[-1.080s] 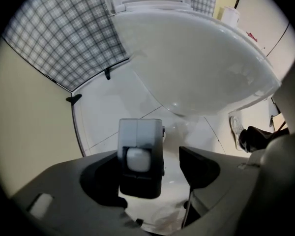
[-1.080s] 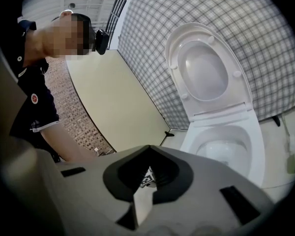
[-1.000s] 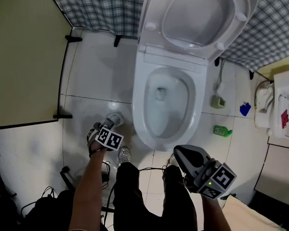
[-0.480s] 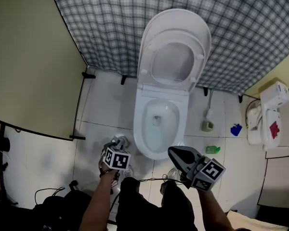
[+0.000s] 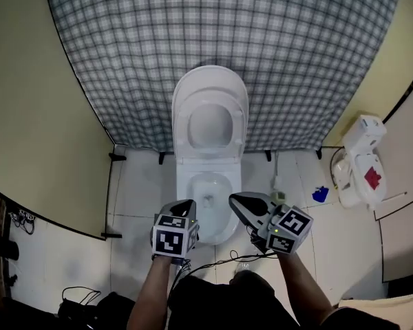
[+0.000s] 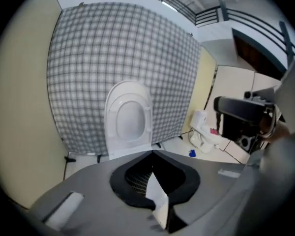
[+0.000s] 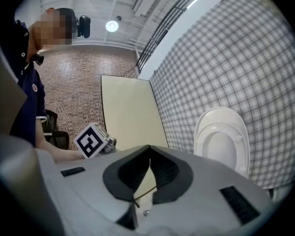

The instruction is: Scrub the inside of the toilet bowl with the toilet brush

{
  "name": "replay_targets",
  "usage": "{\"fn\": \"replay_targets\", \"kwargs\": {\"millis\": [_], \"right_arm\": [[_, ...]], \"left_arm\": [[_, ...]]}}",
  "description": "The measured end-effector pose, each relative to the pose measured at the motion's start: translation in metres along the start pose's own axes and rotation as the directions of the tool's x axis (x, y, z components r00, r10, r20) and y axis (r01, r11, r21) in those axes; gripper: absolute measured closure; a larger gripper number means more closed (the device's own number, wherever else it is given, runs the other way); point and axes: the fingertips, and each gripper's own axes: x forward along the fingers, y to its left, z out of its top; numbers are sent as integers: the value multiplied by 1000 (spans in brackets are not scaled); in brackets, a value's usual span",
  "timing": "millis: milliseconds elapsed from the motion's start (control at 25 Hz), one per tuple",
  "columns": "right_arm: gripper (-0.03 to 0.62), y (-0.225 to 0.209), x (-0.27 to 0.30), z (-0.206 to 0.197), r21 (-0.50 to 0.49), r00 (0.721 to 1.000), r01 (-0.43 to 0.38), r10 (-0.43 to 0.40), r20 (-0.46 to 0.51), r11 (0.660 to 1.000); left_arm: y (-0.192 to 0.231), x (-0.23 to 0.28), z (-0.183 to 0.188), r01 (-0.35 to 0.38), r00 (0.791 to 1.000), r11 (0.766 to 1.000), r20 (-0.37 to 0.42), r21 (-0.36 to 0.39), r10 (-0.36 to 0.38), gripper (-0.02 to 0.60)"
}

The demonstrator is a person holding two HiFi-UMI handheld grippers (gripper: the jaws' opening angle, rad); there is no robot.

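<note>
My left gripper [image 5: 185, 206] jaws had just come together, empty; the right gripper [image 5: 235, 201] was pressed together too, toilet [image 5: 208, 126] at twelve o'clock.

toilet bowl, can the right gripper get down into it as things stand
Probably yes. The lid and seat stand raised, so the toilet bowl is open, and the right gripper hangs above its front rim with nothing between. It holds no brush, though.

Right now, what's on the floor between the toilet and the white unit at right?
Head view: a white-handled stand by the toilet, then a small blue object.
</note>
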Motion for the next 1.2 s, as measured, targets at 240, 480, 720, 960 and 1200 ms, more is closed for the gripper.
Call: {"fn": "replay_targets", "kwargs": {"millis": [240,480,720,960,1200], "right_arm": [[591,17,-7,41,-81,996,44,-37,79,996],[591,13,-27,98,-73,994,57,-50,101,996],[591,30,-37,116,-123,991,61,-46,123,991],[591,15,-14,112,-157,992,65,-47,117,986],[591,17,-26,126,-142,995,26,-13,95,989]], "left_arm": [[-59,-42,80,185,951,982,244,45,-190,578],[-86,-59,138,199,938,973,265,114,-223,578],[-102,-86,151,234,908,964,327,126,-263,578],[-80,-70,164,233,896,964,358,126,-263,578],[-96,-77,172,224,906,970,347,89,-241,578]]}}
